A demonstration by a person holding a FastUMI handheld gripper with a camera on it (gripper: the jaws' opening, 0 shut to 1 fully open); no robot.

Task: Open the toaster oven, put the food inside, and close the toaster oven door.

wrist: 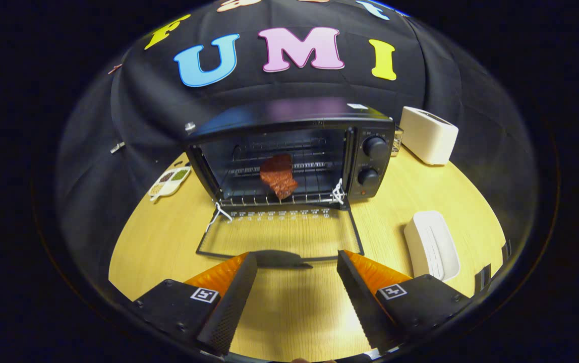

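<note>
Gripper [297, 262] spread wide and empty, fingers [231, 302] hovering over the wooden table [289, 312] just short of the handle on the lowered oven door [279, 234]. Food [278, 176], a reddish-brown piece, lying on the rack [279, 194] inside the open oven [289, 151], well beyond the jaws and roughly centred between them. White tray [431, 244] to the right of the door, white toaster [428, 135] beside the oven.

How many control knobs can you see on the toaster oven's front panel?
2. The upper knob and lower knob sit stacked on the toaster oven panel, right of the open door. The tongs hang open near the door's handle.
</note>
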